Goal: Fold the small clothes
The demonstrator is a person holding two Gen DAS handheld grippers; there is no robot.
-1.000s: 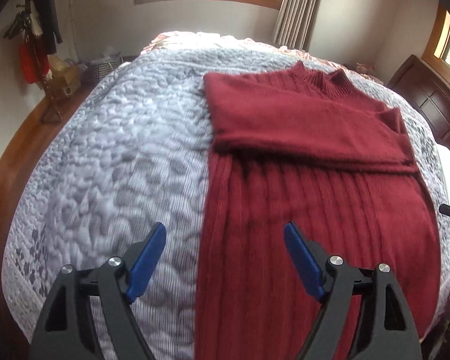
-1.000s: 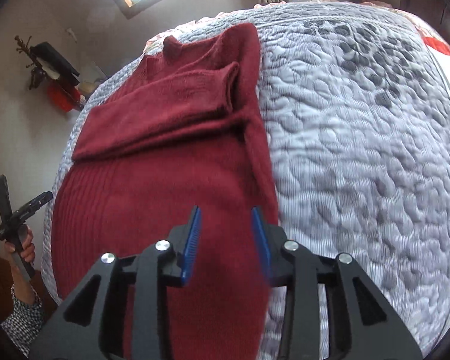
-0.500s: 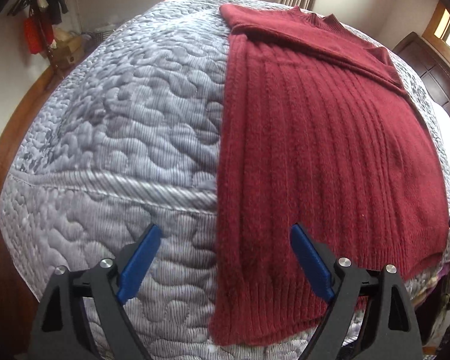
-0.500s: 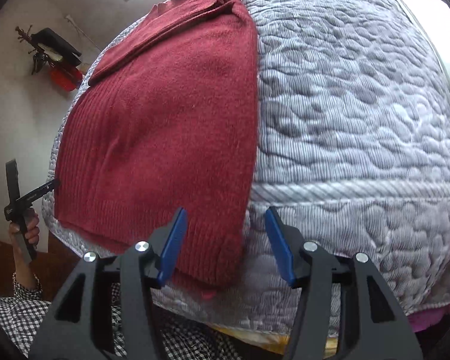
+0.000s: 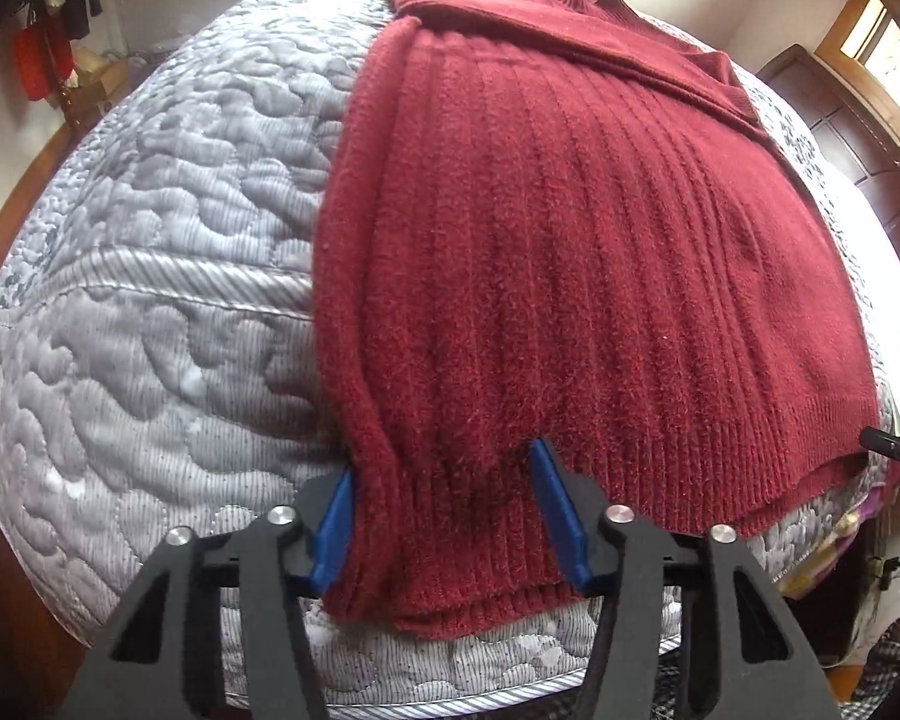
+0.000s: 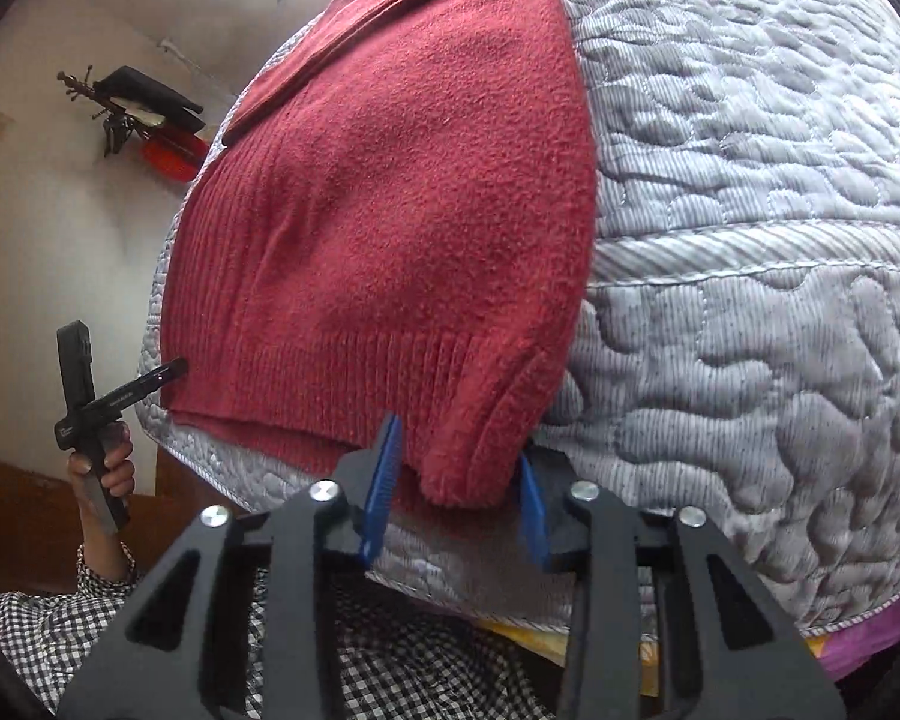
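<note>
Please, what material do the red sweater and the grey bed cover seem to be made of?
The red sweater looks like soft knitted wool or acrylic: fuzzy surface, vertical ribs, ribbed hem. The grey bed cover looks like quilted woven fabric, perhaps cotton: matte, puffy stitched shapes, fine stripes.

— What do we see of our left gripper (image 5: 444, 519)?
— Black frame, blue pads (image 5: 555, 507), silver screws.
— And our right gripper (image 6: 459, 483)?
— The same build; below it, black-and-white checked clothing (image 6: 426, 654).
</note>
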